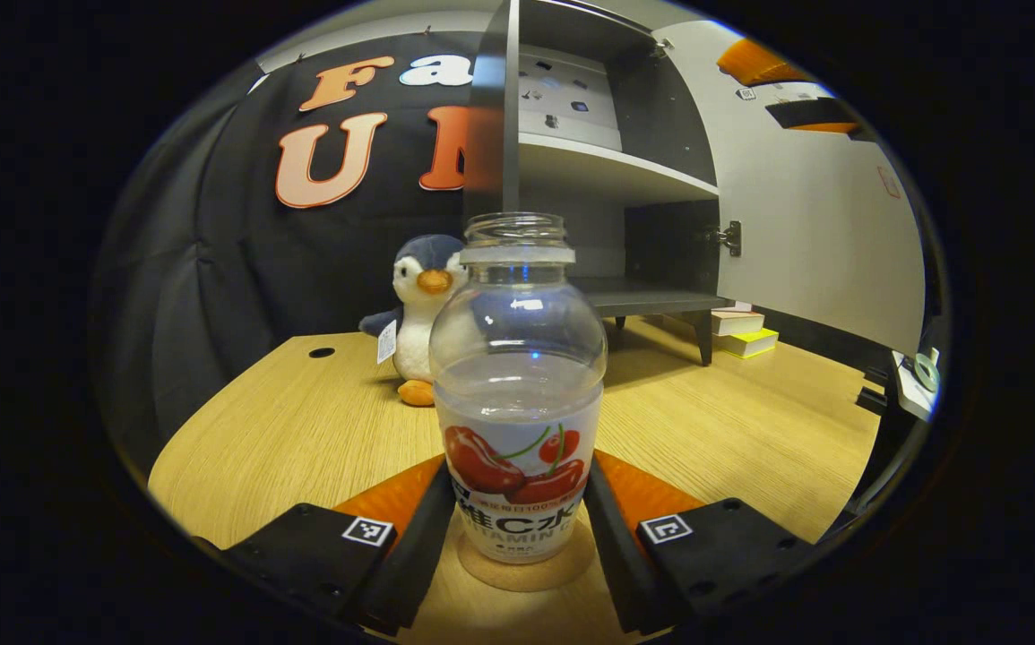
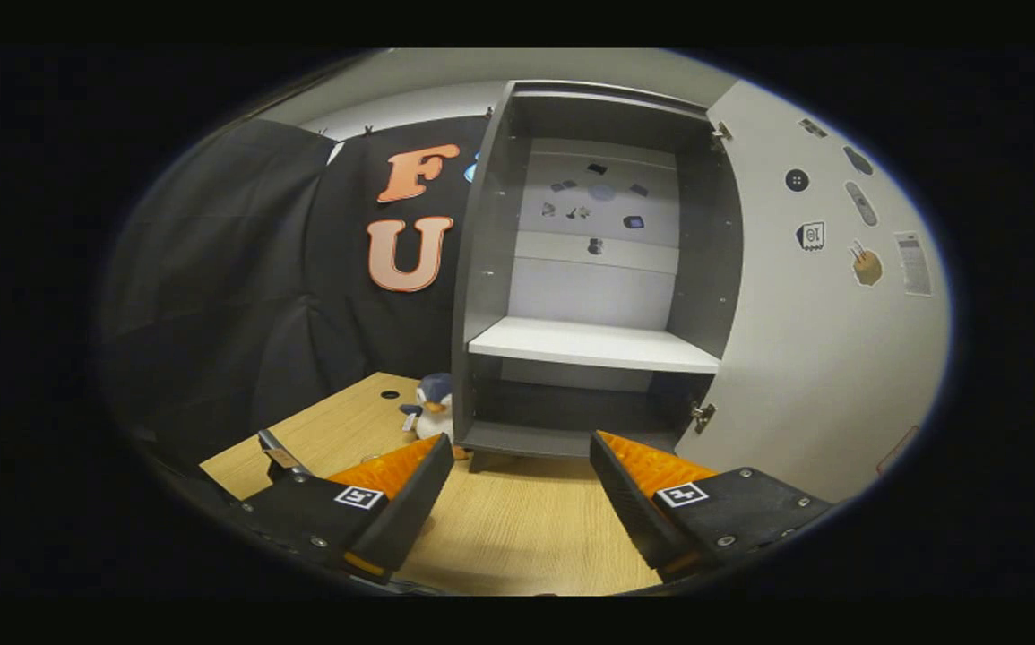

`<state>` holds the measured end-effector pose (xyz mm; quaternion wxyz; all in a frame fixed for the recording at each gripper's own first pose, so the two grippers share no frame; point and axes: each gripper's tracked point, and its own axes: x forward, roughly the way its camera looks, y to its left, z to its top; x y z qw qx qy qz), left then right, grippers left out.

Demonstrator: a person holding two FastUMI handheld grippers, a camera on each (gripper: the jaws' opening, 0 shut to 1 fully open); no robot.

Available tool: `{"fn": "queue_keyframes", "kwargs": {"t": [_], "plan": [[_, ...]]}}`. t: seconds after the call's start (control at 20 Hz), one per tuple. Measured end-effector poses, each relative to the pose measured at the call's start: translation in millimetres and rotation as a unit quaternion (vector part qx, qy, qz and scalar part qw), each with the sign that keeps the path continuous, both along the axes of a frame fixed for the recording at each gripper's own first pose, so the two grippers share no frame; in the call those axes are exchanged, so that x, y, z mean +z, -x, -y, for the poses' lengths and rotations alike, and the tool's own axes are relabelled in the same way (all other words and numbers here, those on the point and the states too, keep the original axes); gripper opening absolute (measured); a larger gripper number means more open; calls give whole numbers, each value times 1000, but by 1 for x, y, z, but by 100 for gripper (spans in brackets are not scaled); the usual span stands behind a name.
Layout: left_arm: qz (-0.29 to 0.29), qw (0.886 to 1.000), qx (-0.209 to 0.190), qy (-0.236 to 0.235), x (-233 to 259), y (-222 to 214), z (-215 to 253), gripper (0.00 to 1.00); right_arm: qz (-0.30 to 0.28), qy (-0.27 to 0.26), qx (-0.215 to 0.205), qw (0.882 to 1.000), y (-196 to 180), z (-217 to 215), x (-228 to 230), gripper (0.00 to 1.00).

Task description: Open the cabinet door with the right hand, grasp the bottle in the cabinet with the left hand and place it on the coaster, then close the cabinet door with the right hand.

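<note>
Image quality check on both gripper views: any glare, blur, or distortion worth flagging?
Left gripper view: sharp on the bottle, small glare spots on its clear shoulder; the cabinet edge above it is soft, and fisheye bends the door. Right gripper view: softer and dimmer overall, the cabinet's lower compartment in shadow, the stickers on the door too blurred to make out, the table evenly lit.

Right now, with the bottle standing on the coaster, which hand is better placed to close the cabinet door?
The right. The right gripper is open, holds nothing, and faces the cabinet door, which stands open. The left gripper has its jaws around the bottle on the coaster.
</note>
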<state>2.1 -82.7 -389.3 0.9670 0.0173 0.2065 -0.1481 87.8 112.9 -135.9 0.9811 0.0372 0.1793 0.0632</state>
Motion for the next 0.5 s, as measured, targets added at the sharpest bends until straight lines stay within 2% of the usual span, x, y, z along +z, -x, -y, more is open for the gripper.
{"fn": "queue_keyframes", "kwargs": {"t": [0.15, 0.2, 0.4, 0.5], "plan": [[-3, 1000, -12, -4, 1, 4, 3, 88, -3, -6, -6, 1000, 4, 2, -1, 95], [-2, 1000, -13, -3, 2, 3, 3, 86, -5, -9, -8, 1000, 6, 2, -1, 95], [0, 1000, -4, 0, 7, -4, 1, 90, -5, -9, -12, 1000, 13, 5, 3, 95], [3, 1000, -4, 0, 14, -6, 1, 98, -4, -8, -14, 1000, 17, 5, 5, 95]]}}
